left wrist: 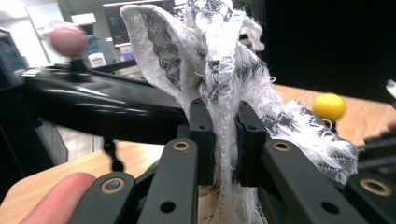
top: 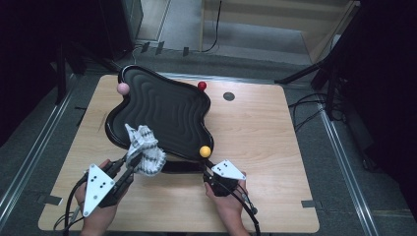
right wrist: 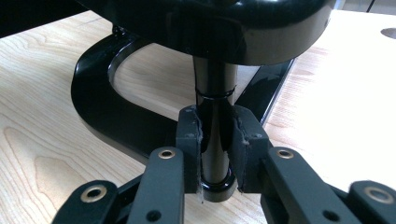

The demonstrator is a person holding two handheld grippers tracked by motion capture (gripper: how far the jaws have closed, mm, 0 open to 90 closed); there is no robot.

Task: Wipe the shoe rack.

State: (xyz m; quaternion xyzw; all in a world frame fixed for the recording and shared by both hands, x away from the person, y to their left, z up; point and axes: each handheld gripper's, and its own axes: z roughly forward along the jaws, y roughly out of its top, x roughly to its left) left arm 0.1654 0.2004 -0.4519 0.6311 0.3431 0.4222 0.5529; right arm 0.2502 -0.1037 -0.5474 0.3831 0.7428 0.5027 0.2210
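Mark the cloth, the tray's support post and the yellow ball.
cloth [left wrist: 224, 93], left gripper view, on the bunched fabric just above the jaws.
support post [right wrist: 214, 121], right gripper view, on the shaft between the jaws.
yellow ball [top: 205, 151], high view, on its top.

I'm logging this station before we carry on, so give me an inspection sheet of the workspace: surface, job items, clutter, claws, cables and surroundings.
Surface: light wooden table, with a dark round spot near its far edge.
Job's things: glossy black wavy tray raised on a black stand; pink ball, red ball and yellow ball at its rim; white and grey patterned cloth at the tray's near edge.
Clutter: nothing seen.
Claws: left claw shut on the cloth; right claw shut on the stand's post.
Cables: one trails from each claw toward the table's near edge; more lie on the floor at the right.
Surroundings: dark room, grey floor, black tripod legs at both sides.
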